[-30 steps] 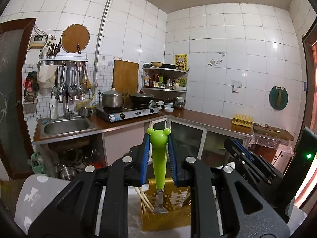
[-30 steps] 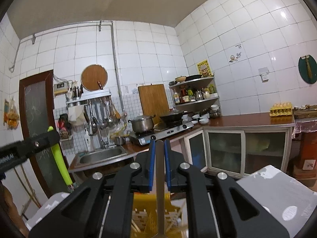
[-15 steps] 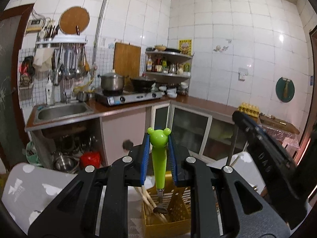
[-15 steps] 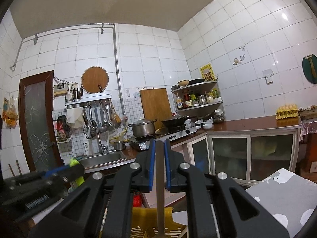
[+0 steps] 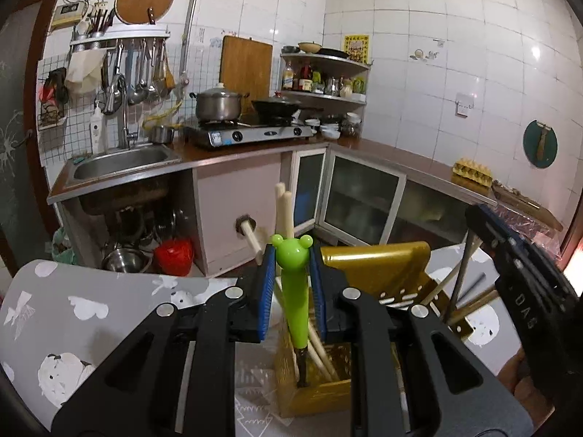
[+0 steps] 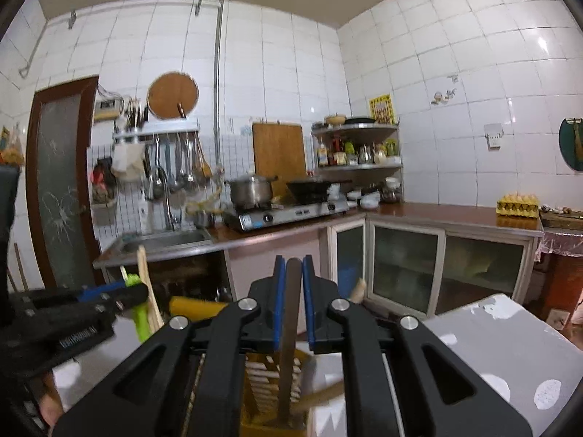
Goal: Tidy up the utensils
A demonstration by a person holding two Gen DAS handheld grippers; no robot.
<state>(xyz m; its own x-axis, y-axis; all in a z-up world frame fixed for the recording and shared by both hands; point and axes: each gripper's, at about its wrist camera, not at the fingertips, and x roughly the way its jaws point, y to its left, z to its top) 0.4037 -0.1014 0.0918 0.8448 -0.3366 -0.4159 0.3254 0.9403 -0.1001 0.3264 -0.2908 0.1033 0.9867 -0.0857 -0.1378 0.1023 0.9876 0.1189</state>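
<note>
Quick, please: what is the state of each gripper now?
Left gripper: closed on the green utensil.
Right gripper: closed on a thin brown utensil handle.

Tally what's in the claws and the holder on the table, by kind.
Green bear-handled utensil, in left claw: 1
Brown-handled utensil, in right claw: 1
Yellow utensil holder: 1
Pale chopsticks standing clear of the holder: 2 visible; others lower down too cluttered to count
Total: 5

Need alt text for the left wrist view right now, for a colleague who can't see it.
The left gripper is shut on a green bear-headed plastic utensil, its lower end inside a yellow slotted plastic caddy holding pale chopsticks. The right gripper enters from the right.
</note>
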